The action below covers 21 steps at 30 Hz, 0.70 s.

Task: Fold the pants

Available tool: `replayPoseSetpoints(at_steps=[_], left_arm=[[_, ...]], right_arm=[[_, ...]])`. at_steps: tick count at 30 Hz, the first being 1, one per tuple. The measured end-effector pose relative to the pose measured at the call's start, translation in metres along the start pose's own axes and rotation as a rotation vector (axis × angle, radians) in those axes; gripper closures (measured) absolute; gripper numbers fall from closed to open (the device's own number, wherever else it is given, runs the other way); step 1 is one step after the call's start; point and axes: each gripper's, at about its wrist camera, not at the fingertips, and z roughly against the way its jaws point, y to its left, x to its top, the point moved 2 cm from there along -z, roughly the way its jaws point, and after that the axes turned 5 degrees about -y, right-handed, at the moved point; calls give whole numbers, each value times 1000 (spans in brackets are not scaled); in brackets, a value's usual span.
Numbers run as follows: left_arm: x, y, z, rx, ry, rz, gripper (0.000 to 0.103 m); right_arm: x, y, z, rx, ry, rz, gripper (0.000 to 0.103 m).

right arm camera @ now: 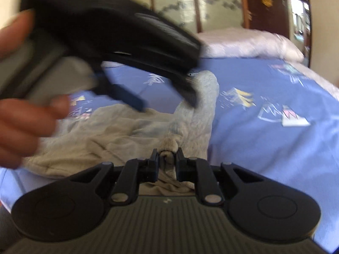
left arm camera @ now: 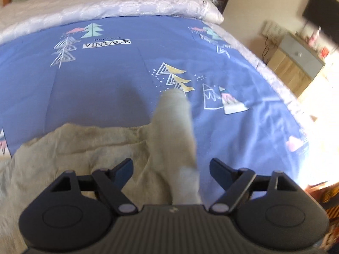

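Note:
Beige-grey pants (left arm camera: 84, 148) lie crumpled on a blue patterned bedspread (left arm camera: 106, 80). One leg (left arm camera: 175, 127) runs up from under my left gripper (left arm camera: 171, 169), which is open and hovers above the cloth. In the right wrist view the pants (right arm camera: 95, 135) spread to the left, and my right gripper (right arm camera: 167, 158) is shut on a bunched fold of them near the leg (right arm camera: 201, 110). The left gripper (right arm camera: 165, 99), held by a hand (right arm camera: 25, 122), hangs blurred over the pants there.
A pale quilted pillow or cover (left arm camera: 127, 2) lies along the bed's far end. A wooden cabinet (left arm camera: 296, 63) with a dark screen (left arm camera: 320, 10) above stands to the right of the bed. Wardrobe doors (right arm camera: 190, 2) stand behind the bed.

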Motion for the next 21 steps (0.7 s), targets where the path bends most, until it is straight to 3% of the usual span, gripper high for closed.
replayPoseSetpoints(at_steps=[1,2,4,6,7,8,9,10,11,12,13,14,15,21], left_arm=[[0,-2,-8,15,11,-15,57],[0,-2,-14,28,31,-22,92],[-1,4,-18,40,52,6,92],[-2,12,-9,25,25,25,93],[-2,16,-4,24,13,30,93],[-2,21,3,21,3,36,93],[-2,26,9,16,-8,45,93],[-1,31,15,14,-17,54,93],[0,37,22,15,-24,60,92],[2,41,27,17,-32,65,92],[2,49,35,19,-43,72,92],[3,57,44,25,-55,81,92],[3,66,52,31,-66,92,92],[-4,159,127,93,-170,241,92]], right_arm=[[1,2,4,11,-10,8,86],[1,2,8,19,-19,14,86],[3,5,13,26,-29,23,85],[3,1,16,23,-36,11,75],[2,-4,16,25,-38,-12,64],[1,-8,11,14,-27,-30,30],[-2,-11,8,-6,-16,-40,15],[-6,-12,2,-16,-5,-36,17],[-8,-11,-5,-12,28,-29,27],[-9,-9,-14,10,65,-31,51],[-9,-7,-21,42,103,-37,62],[-8,-3,-26,50,126,-33,81],[-5,3,-30,52,131,-21,87],[36,70,-26,200,22,110,89]])
